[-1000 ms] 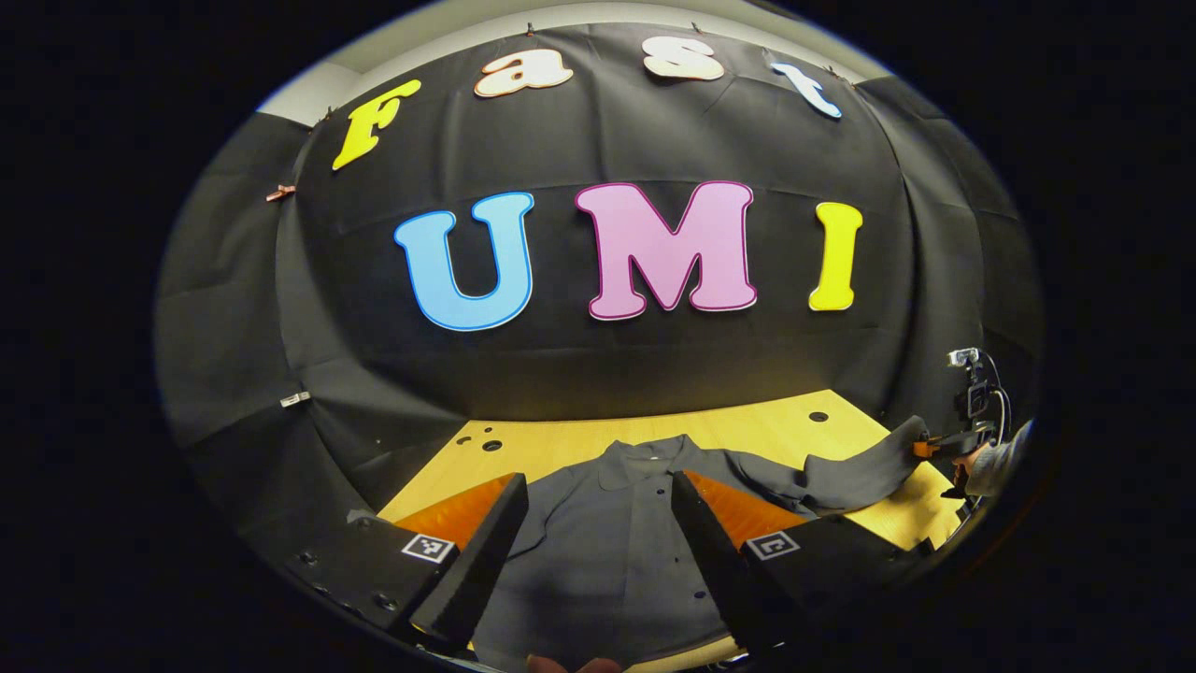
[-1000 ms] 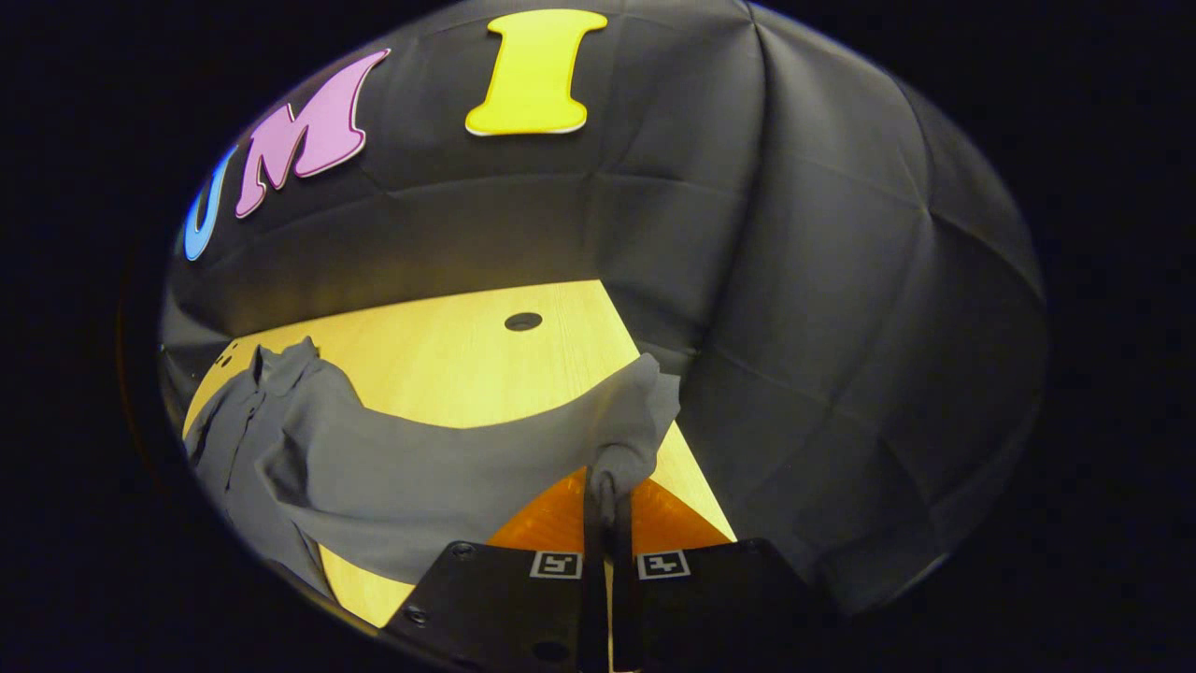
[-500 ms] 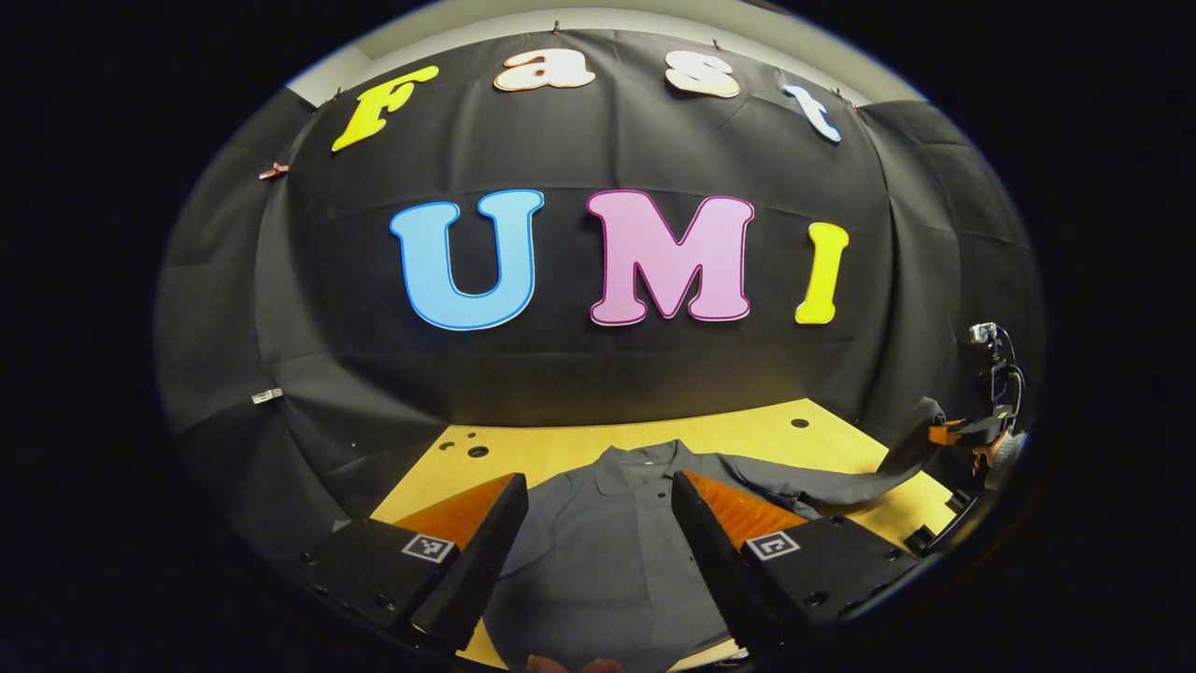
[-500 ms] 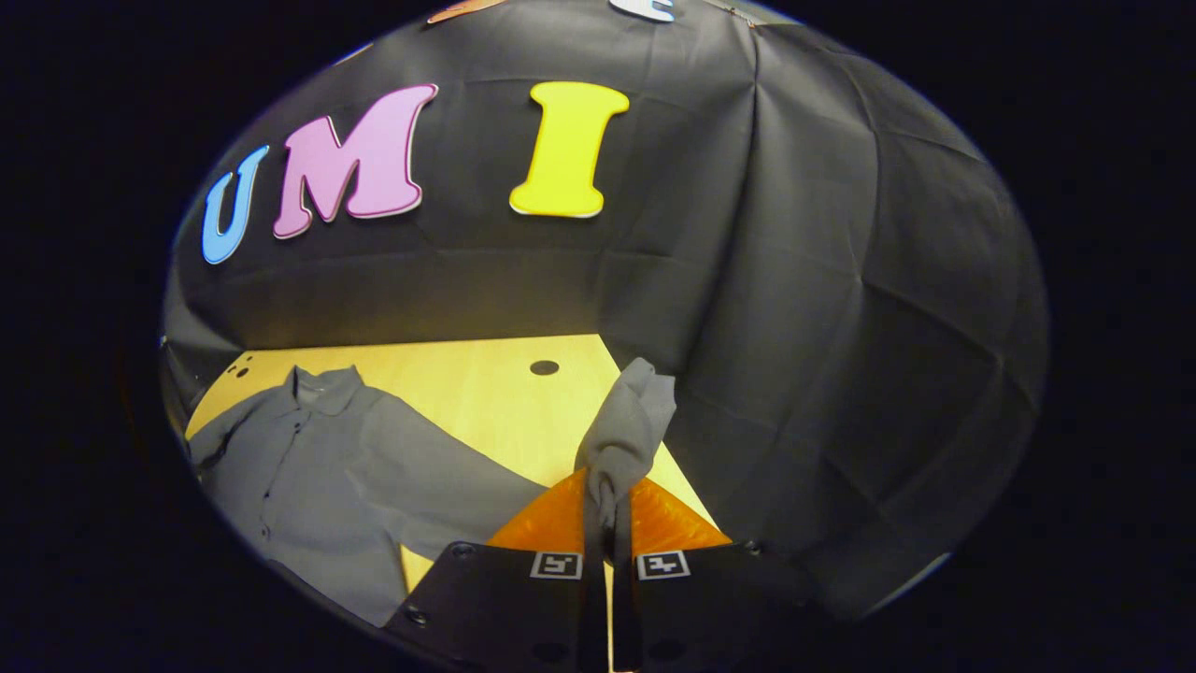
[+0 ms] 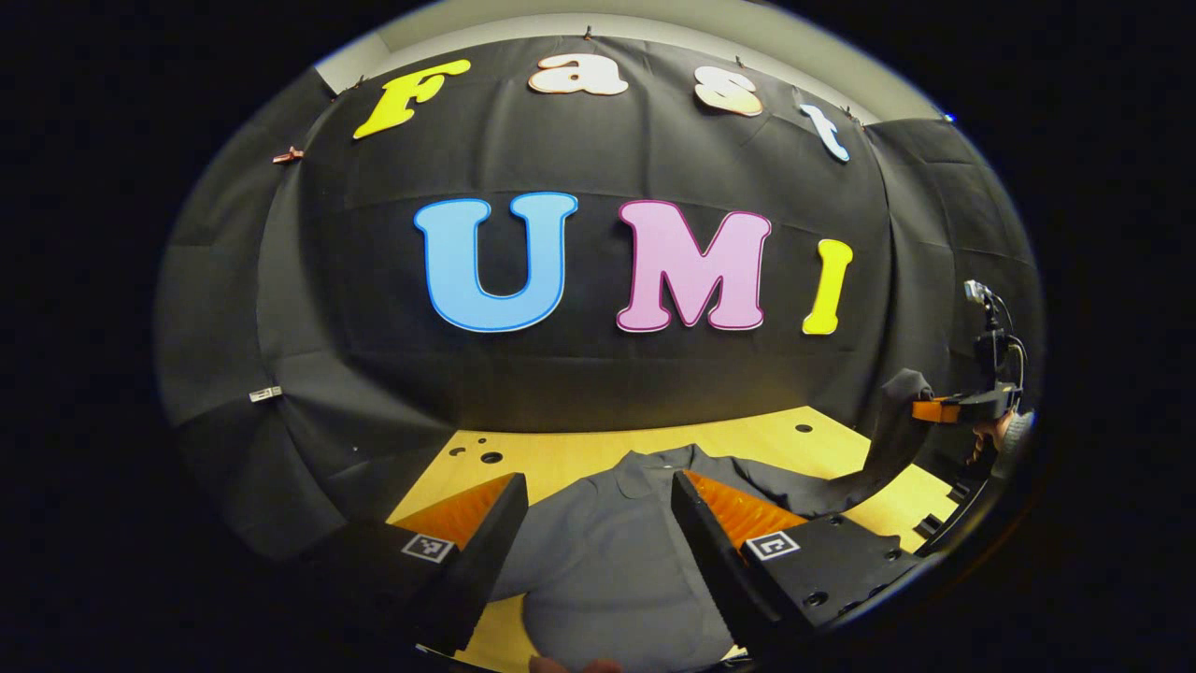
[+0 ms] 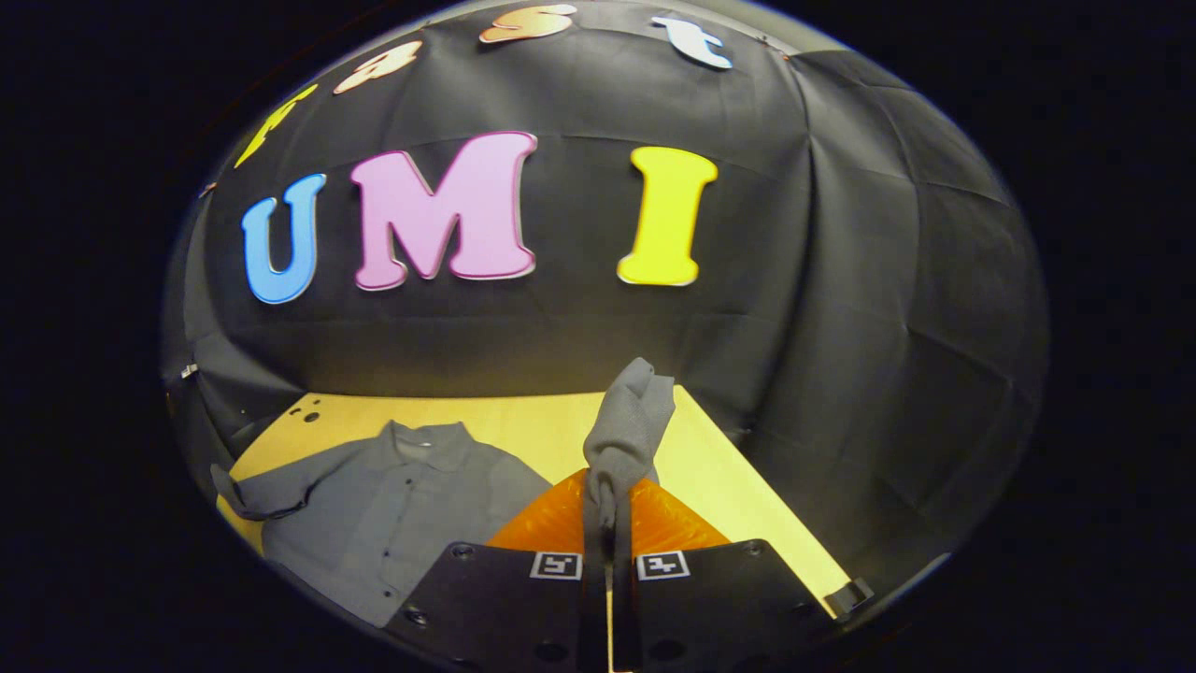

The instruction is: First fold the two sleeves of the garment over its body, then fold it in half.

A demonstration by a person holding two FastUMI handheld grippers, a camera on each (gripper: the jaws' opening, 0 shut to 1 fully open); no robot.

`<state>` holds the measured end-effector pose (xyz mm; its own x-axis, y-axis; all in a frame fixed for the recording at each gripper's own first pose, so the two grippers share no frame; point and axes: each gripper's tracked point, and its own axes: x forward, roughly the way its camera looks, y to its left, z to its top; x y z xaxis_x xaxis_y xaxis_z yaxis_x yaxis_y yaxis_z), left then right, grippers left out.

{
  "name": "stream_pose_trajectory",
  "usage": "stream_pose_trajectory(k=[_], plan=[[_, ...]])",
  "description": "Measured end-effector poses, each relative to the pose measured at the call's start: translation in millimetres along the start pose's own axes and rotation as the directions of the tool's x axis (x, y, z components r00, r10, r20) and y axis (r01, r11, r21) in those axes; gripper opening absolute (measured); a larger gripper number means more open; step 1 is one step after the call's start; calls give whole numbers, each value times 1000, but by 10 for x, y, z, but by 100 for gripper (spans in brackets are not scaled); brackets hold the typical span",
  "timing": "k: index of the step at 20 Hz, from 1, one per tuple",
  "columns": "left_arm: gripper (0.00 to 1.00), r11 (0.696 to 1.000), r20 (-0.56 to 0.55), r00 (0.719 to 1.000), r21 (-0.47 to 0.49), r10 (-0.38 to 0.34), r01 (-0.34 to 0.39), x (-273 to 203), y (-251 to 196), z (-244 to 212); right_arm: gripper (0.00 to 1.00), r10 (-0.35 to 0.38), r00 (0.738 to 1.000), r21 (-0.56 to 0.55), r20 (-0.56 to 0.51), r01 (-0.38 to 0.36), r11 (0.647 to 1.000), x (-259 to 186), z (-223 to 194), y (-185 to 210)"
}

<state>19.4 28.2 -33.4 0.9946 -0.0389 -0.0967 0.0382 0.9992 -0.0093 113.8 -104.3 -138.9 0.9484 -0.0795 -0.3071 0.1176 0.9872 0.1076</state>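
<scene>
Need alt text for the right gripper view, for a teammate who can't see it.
The right gripper is shut on a grey shirt's sleeve, whose end bunches up above the fingers. The shirt lies flat, collar toward the wall, on a wooden table to the left.

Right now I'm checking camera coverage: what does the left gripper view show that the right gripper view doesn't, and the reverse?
Left gripper view: the left gripper, open above the shirt's body, and the right gripper seen from outside, lifting a sleeve with a hand behind it.

Right gripper view: the cuff pinched between its shut fingers, and the other sleeve lying flat.

Both: the shirt, its collar and the wooden table.
</scene>
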Motion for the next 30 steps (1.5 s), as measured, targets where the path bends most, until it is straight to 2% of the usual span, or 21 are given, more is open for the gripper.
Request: stream_pose_trajectory(k=[4, 8, 12, 15, 21, 25, 30], plan=[[97, 1000, 9, 1000, 7, 21, -21, -85, 351, -42, 7, 91, 995, 17, 31, -92, 996, 64, 186, 815], [97, 999, 2, 999, -3, 44, -44, -146, 629, -114, 6, 173, 984, 5, 30, -173, 985, 146, 177, 1502], [97, 998, -25, 997, -19, 67, -68, -209, 863, -238, 6, 246, 969, -18, -4, -246, 969, 210, -17, 2106], [97, 996, -47, 995, -22, 88, -89, -236, 1031, -338, 6, 295, 953, -16, -69, -296, 955, 311, -330, 2500], [97, 988, -93, 986, -49, 138, -143, -240, 1316, -563, 7, 344, 907, -6, -242, -356, 935, 460, -1159, 3061], [97, 983, -119, 978, -52, 169, -176, -247, 1472, -716, 8, 339, 874, -22, -347, -369, 929, 562, -1678, 3246], [97, 975, -146, 968, -61, 204, -214, -241, 1683, -918, 10, 327, 833, -16, -445, -373, 928, 603, -2131, 3374]])
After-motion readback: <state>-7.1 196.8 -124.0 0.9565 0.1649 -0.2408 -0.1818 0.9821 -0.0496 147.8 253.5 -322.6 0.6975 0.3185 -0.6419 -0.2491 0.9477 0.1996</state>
